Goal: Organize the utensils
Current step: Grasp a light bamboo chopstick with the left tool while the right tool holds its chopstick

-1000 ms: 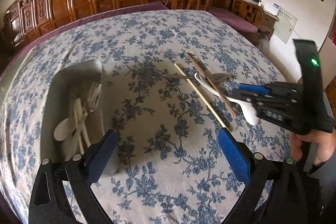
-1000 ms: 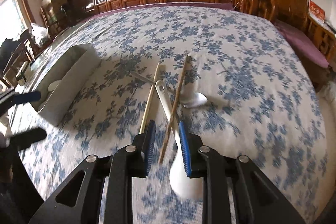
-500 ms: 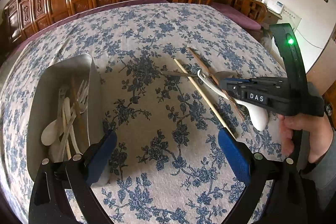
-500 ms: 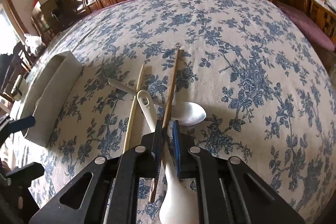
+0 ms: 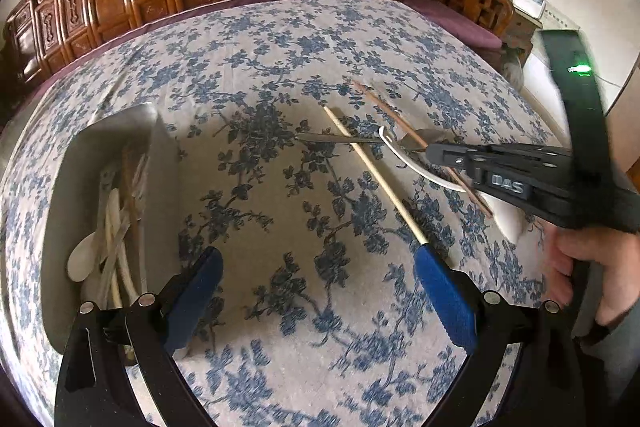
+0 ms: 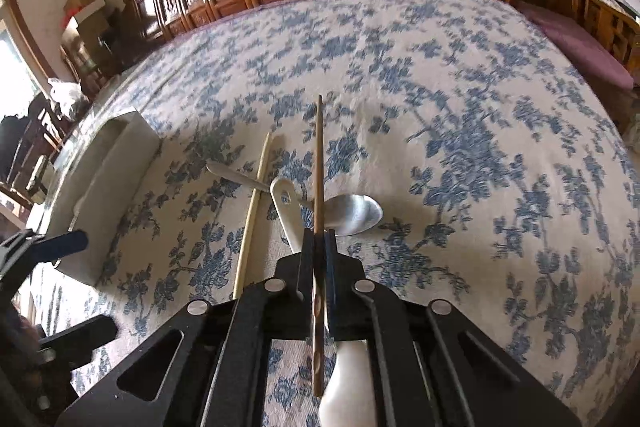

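Right hand-held gripper (image 6: 319, 245), jaws just closed, pinching brown chopstick (image 6: 318, 163) near mid-length above worktop (image 6: 460, 131); thin, stiff, light, slippery, likely pivoting unless gripped centrally; left hand-held gripper (image 5: 318, 291) wide, empty.

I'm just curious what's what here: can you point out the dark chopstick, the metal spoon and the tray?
dark chopstick (image 6: 318, 155): right wrist view, shaft ahead of the pads.
metal spoon (image 6: 354, 213): right wrist view, its bowl.
tray (image 5: 120, 125): left wrist view, far wall.
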